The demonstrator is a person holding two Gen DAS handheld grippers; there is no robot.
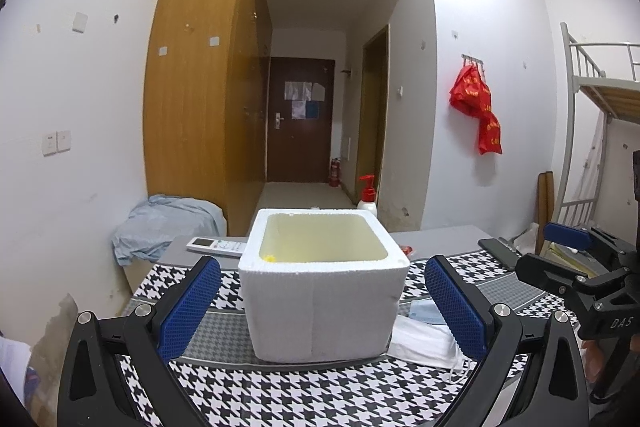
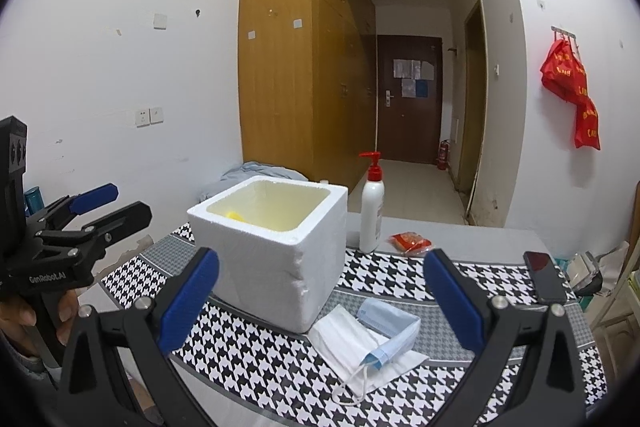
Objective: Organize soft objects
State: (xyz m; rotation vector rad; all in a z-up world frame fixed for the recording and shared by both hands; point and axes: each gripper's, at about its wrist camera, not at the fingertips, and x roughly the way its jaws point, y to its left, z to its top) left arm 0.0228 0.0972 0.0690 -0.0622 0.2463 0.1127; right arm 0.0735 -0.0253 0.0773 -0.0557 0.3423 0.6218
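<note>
A white foam box (image 1: 320,303) (image 2: 272,251) stands open on the houndstooth cloth (image 2: 280,359), with a small yellow object (image 2: 234,215) on its floor. To its right lie a white face mask (image 2: 348,343) and a folded blue face mask (image 2: 390,323), overlapping, also seen as a pile of masks (image 1: 424,341) in the left wrist view. My left gripper (image 1: 324,307) (image 2: 116,207) is open and empty, its blue pads (image 1: 192,307) either side of the box, short of it. My right gripper (image 2: 322,303) (image 1: 534,249) is open and empty, above and just short of the masks.
A pump lotion bottle (image 2: 372,211) and a red packet (image 2: 412,242) sit behind the box. A dark phone (image 2: 544,277) lies at the right table edge, a white remote (image 1: 216,247) at the back left. A person's hand (image 2: 24,315) holds the left gripper.
</note>
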